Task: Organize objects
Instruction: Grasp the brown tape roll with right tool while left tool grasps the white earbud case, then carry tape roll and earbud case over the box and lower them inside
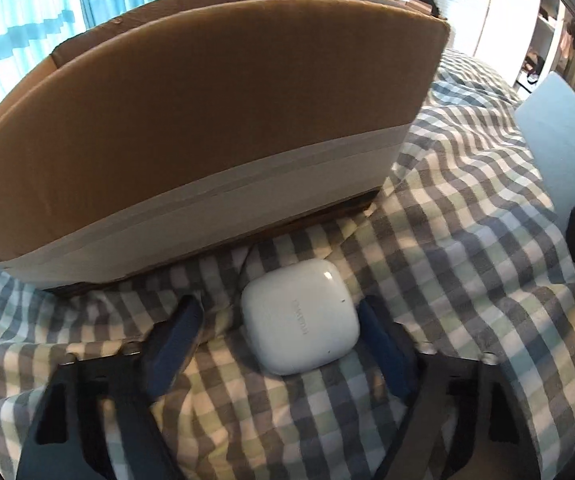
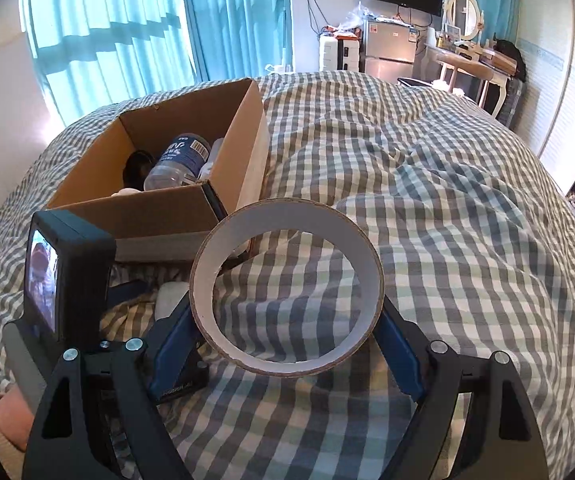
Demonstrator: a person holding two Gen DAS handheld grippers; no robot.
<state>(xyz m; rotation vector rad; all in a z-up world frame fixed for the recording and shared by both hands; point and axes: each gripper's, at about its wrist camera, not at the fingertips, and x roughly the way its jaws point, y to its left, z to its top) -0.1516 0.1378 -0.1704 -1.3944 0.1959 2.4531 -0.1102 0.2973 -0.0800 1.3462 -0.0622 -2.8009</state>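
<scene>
In the left wrist view a white earbud case (image 1: 299,320) lies on the checked bedcover (image 1: 467,240), just in front of the cardboard box (image 1: 207,120). My left gripper (image 1: 280,308) straddles the case. Its right finger sits against the case's side, while a gap shows between the left finger and the case, so it is open. In the right wrist view my right gripper (image 2: 285,310) is shut on a tape roll (image 2: 207,264), held upright above the bedcover. The box (image 2: 159,216) stands at the left, open-topped, with a bottle (image 2: 179,160) and other items inside.
The left gripper's body with its small screen (image 2: 67,276) stands left of the tape roll, with the white case (image 2: 169,300) beside it. A sleeve (image 2: 3,420) shows at lower left. Bare bedcover (image 2: 447,220) spreads to the right. Furniture and curtains stand beyond the bed.
</scene>
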